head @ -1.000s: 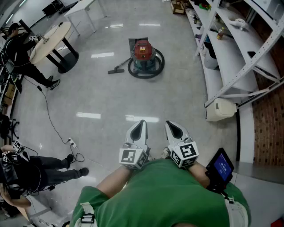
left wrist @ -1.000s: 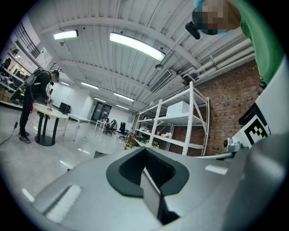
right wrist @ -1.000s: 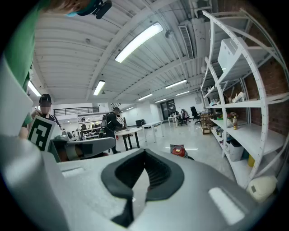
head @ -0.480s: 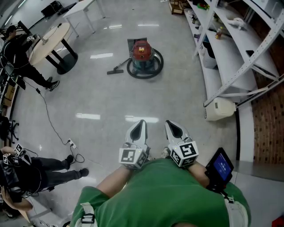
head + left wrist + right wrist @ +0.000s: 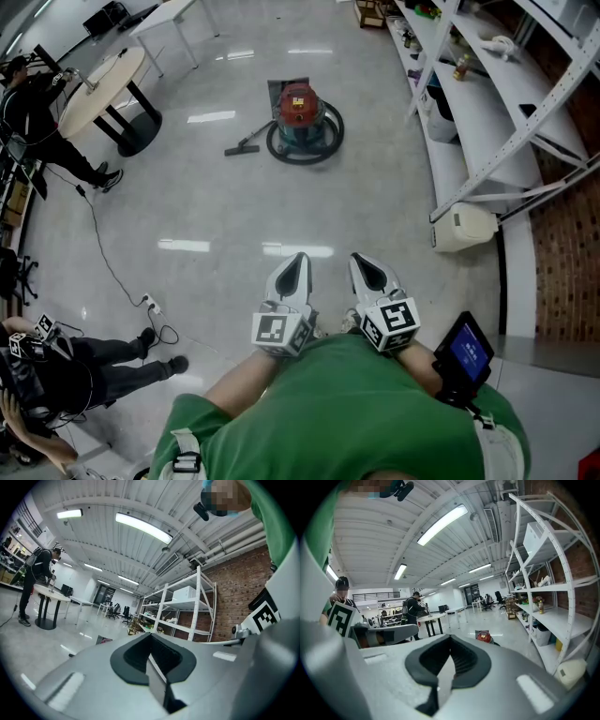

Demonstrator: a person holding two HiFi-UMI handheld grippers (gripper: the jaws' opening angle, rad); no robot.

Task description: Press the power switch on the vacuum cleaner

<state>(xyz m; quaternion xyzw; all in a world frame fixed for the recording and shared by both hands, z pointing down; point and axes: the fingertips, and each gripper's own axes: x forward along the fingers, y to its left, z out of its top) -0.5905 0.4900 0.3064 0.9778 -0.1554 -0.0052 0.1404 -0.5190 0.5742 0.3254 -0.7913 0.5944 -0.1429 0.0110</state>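
Red-topped and teal-bodied, the vacuum cleaner (image 5: 302,114) is seen standing on the glossy grey floor (image 5: 216,206) at the far end of the head view, well apart from both grippers. Its dark hose (image 5: 330,141) is coiled in a ring round the base, & the floor nozzle (image 5: 243,147) lies just to its left. The power switch is too small to be made out.

The left gripper (image 5: 297,263) & right gripper (image 5: 361,265) are held side by side, close in to the green shirt (image 5: 337,412), tips pointed fwd toward the vacuum cleaner. In the left gripper view the jaws are shown pressed together, w/ nothing between the black pads. Same in the right gripper view: jaws closed & empty, w/ the vacuum cleaner seen small & far off beyond the tips.

A device w/ a blue screen (image 5: 467,353) is seen at the person's right side. White shelving (image 5: 487,112) runs along the right, in front of a brick wall (image 5: 562,272), w/ a white container (image 5: 466,231) at its foot. At upper left a round table (image 5: 105,84) is seen, w/ a person in black (image 5: 42,108) beside it. A cable (image 5: 103,244) is laid across the floor to a power strip (image 5: 150,302); a second person (image 5: 66,370) is seen at lower left.
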